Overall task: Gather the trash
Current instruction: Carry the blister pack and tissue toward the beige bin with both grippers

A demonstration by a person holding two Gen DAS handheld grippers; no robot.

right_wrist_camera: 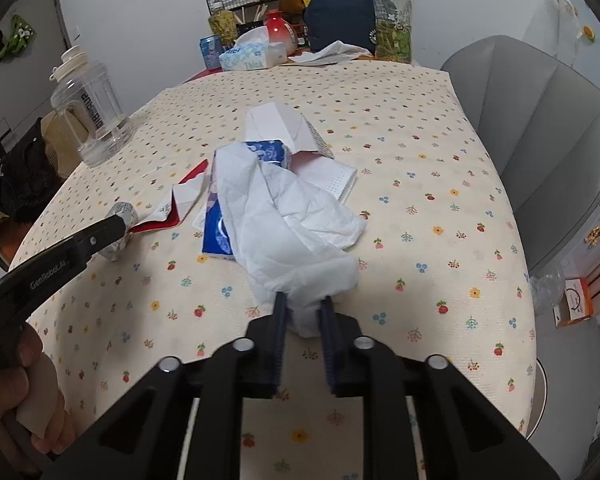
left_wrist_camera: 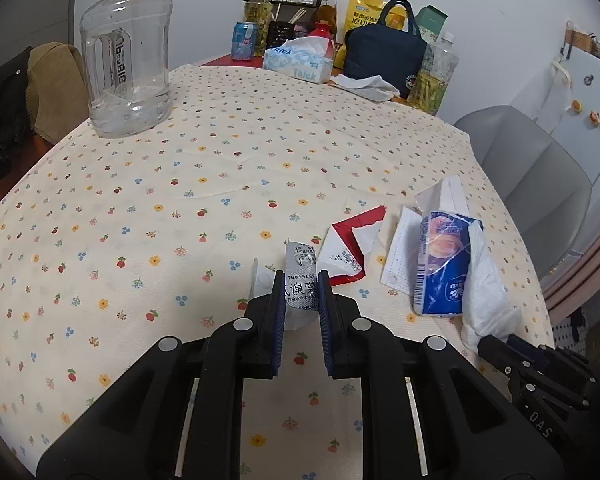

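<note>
- Silver blister pack: clamped between the narrow jaws of the left gripper, its printed foil face turned up, held just above the floral tablecloth near the front edge.
- White crumpled tissue: its near end is pinched between the fingers of the right gripper; the rest is draped over the blue tissue packet.
- Blue tissue packet: laid flat on the cloth, right of the blister pack in the left wrist view, touching the tissue.
- Red-and-white torn wrapper: laid between blister pack and packet (creased, partly unfolded).
- White face mask and folded white paper: found behind the packet, overlapping.
- Clear water jug: stood upright at the far left, well apart from the trash.
- Tissue box, soda can, navy bag: grouped at the far end.
- Grey chair: placed beside the table's right edge.
</note>
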